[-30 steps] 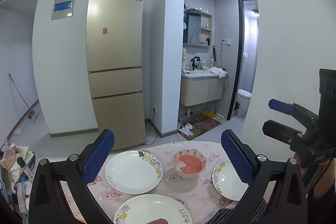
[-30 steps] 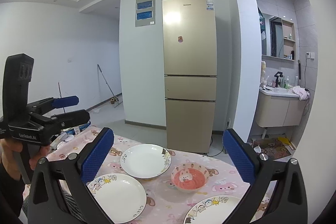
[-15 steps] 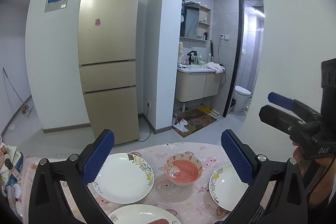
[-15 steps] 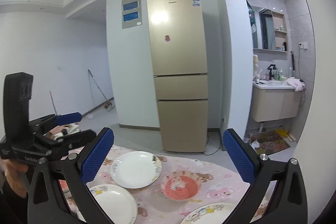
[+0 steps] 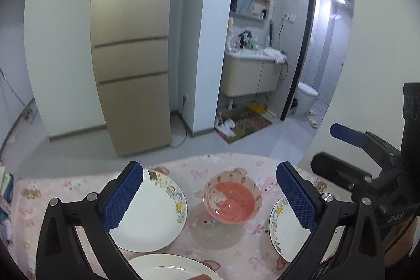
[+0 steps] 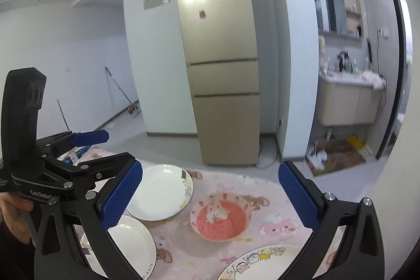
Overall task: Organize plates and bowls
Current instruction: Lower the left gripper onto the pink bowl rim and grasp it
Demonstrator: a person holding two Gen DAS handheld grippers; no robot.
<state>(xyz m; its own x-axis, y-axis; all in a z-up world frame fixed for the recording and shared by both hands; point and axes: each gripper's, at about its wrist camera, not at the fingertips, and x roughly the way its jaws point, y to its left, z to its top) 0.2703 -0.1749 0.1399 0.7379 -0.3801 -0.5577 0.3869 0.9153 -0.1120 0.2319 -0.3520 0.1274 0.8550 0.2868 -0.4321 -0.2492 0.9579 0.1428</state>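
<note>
Right now both grippers are hovering above a round table [image 5: 78, 183] covered in a pink cartoon-print cloth, and neither is touching any dish. Seen from its own camera, the left gripper [image 5: 210, 198] is holding its blue-padded fingers [image 5: 122, 197] spread wide apart with nothing between them. The right gripper [image 6: 210, 198] is doing the same, its jaws standing wide and gripping nothing; in the left view it is showing at about 3 o'clock, and there too its jaws are parted.

A small bowl [image 5: 232, 197] with a red inside and a cartoon rim is sitting near the middle of the table, in the gap between the left gripper's fingers. At its 9 o'clock in the left view a white plate [image 5: 157, 217] with cartoon figures on its rim is lying flat, partly hidden behind the left finger. At the bowl's 3 o'clock a second plate [image 5: 284, 230] is lying partly behind the other finger. A third plate [image 5: 168, 268] is showing at the 6 o'clock edge, cut off by the frame. None of the dishes are touching or stacked.

Beyond the table, at about 11 o'clock in the left view, a tall gold fridge [image 5: 131, 43] is standing against the white wall, and at 1 o'clock a washroom with a sink cabinet [image 5: 249, 75] is opening up.
</note>
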